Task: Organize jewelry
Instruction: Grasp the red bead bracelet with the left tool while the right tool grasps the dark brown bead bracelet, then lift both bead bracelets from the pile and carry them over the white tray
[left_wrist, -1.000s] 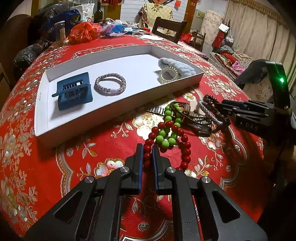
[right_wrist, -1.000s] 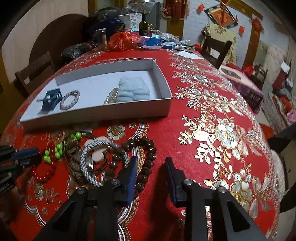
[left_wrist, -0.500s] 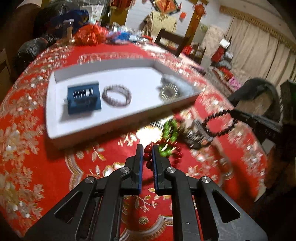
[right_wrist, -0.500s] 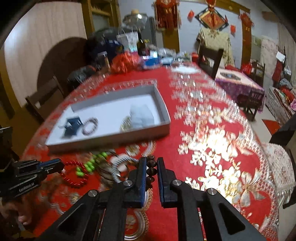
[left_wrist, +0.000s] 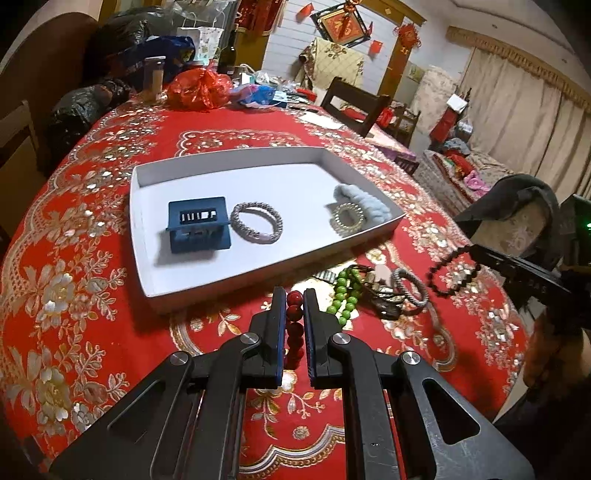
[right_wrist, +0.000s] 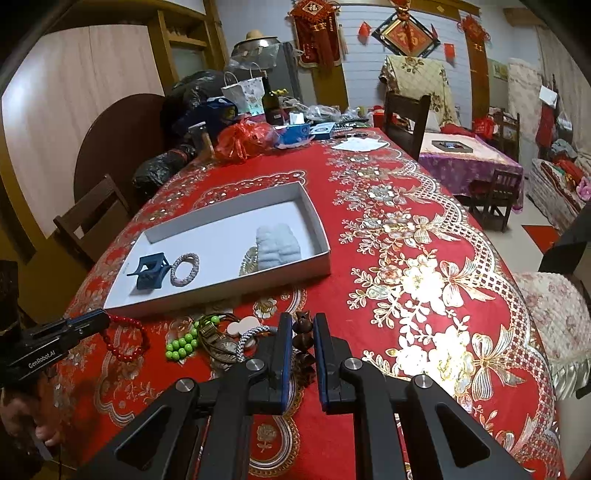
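Both grippers have risen off the red tablecloth (left_wrist: 110, 314), left gripper (left_wrist: 294, 295) clamped on the red bead bracelet (left_wrist: 294, 317), right gripper (right_wrist: 302, 325) just closed on the dark bead bracelet (right_wrist: 301, 332); dangling loops could snag the 1 remaining pile (left_wrist: 369, 291) or the white tray (left_wrist: 258, 273) rim.

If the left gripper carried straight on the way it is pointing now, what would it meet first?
Probably the near wall of the white tray, directly ahead of the left gripper, which holds the red bead bracelet. Depth is uncertain; it might pass above the wall.
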